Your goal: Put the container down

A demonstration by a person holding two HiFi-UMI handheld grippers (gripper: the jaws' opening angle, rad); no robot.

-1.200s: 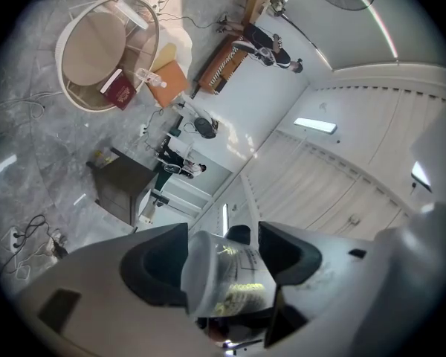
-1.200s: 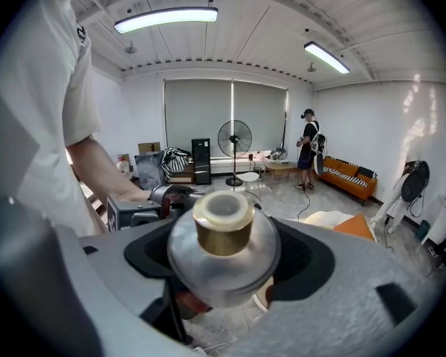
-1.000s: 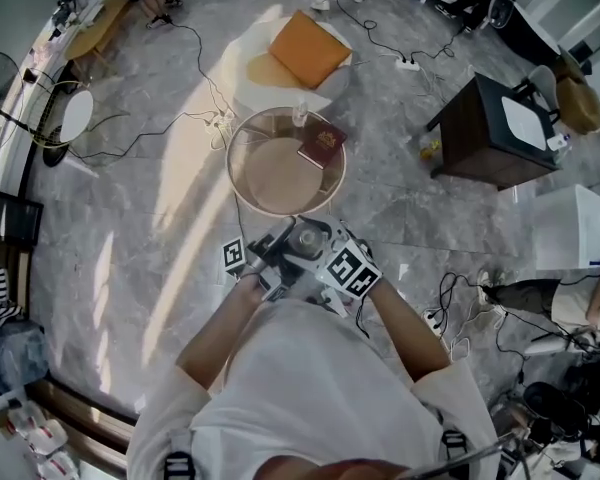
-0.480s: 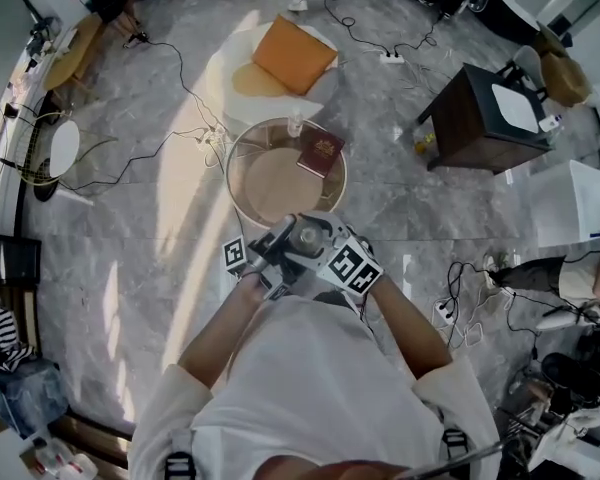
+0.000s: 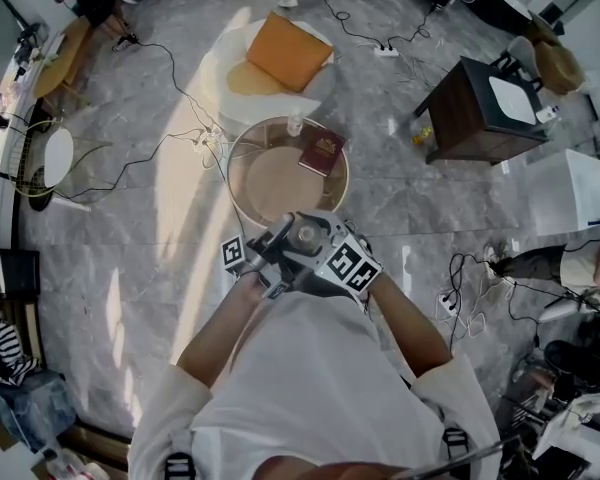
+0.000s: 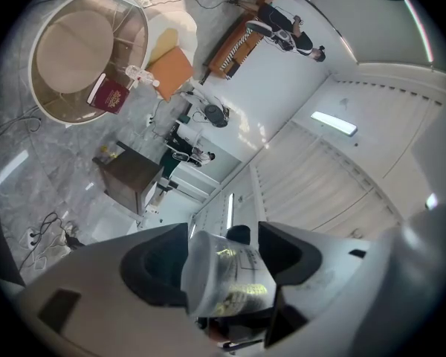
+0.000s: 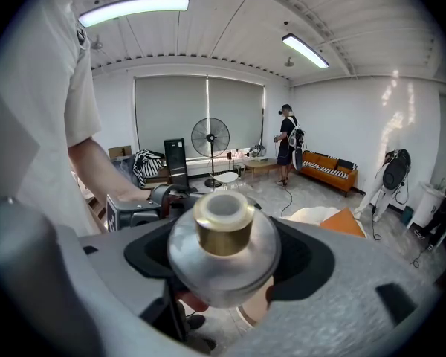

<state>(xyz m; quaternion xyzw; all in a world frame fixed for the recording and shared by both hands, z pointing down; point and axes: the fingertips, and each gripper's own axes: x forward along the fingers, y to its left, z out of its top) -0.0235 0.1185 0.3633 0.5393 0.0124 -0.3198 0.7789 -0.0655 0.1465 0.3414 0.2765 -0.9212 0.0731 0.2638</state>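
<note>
head view: both grippers are held close together in front of the person's chest, just short of the near rim of a round glass table [image 5: 242,173]. a silver vessel [image 5: 305,234] is seen from above between the left gripper [image 5: 265,258] and the right gripper [image 5: 332,260], off the table and above the grey marble floor. on the far side of the table a red book [image 5: 321,153] and a small clear bottle [image 5: 295,125] are set. beyond it an orange cushion [image 5: 287,52] is laid on a white seat.

in the left gripper view the jaws are closed narrowly on a translucent container [image 6: 227,277] with printed markings. in the right gripper view the vessel's rounded body is clamped between the jaws, with its brass-coloured neck turned toward the camera. whether vessel and container are joined cannot be told.
</note>
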